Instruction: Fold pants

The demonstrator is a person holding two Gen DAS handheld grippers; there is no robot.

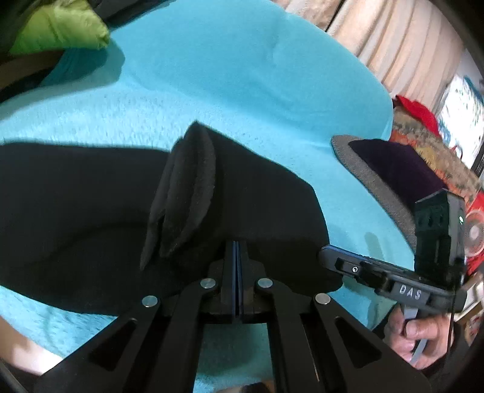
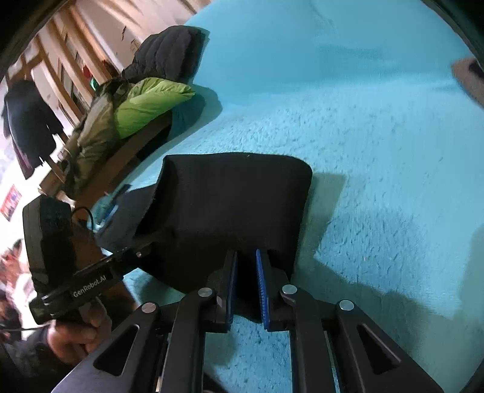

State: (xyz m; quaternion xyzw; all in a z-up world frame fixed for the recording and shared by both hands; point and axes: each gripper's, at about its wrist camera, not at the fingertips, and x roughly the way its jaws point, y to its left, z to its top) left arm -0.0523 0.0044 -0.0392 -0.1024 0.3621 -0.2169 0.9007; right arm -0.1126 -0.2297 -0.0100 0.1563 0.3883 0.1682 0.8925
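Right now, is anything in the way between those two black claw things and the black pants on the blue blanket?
Nothing visible is. The left gripper has its jaws shut on the near edge of the black pants, and the right gripper is clamped on a fold of them too. Only turquoise blanket lies around them.

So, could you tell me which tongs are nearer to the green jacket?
Left. The left tongs grip the black pants on the side toward the green jacket; the right tongs grip them further along, on the side away from it.
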